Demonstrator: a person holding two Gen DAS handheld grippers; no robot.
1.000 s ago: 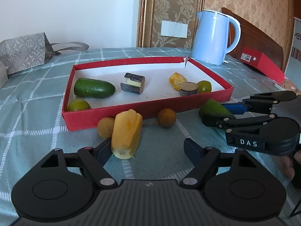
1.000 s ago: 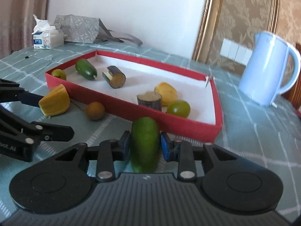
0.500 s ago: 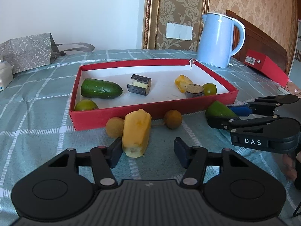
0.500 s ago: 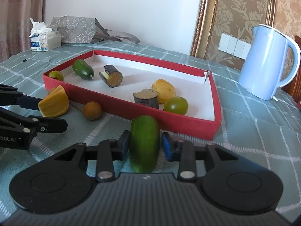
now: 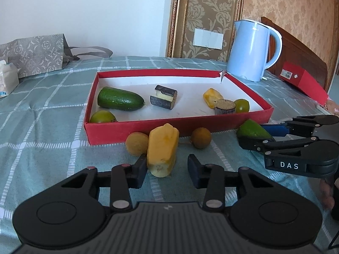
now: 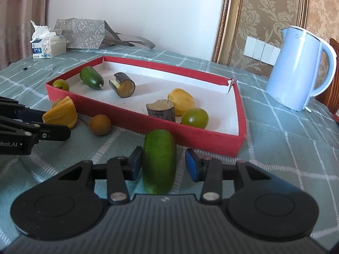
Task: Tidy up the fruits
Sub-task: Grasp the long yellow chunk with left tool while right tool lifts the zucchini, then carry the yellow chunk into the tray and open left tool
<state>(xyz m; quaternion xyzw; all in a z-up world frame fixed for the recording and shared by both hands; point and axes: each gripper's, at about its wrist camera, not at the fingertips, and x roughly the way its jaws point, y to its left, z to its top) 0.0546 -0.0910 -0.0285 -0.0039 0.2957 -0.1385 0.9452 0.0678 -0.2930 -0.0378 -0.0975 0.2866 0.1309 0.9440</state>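
Observation:
A red tray [image 5: 148,132] holds a green cucumber piece [image 5: 119,99], two dark cut pieces, a yellow piece and two green round fruits. In front of it lies a yellow fruit chunk [image 5: 162,150] between the closing jaws of my left gripper [image 5: 167,170]; the left pad touches it, the right pad stands off. Two brown round fruits [image 5: 200,137] flank it. My right gripper [image 6: 164,166] is open around a green cucumber half [image 6: 159,160] lying on the cloth, with a gap at the right pad.
A light blue kettle [image 5: 252,50] stands behind the tray's right corner, with a red box [image 5: 303,80] beyond it. A grey patterned bag [image 5: 34,53] and a tissue pack [image 6: 47,46] sit at the far left. A checked green cloth covers the table.
The left jaws have narrowed around the yellow chunk. The right jaws have loosened from the green cucumber half, leaving a gap on its right side. Neither hand has shifted.

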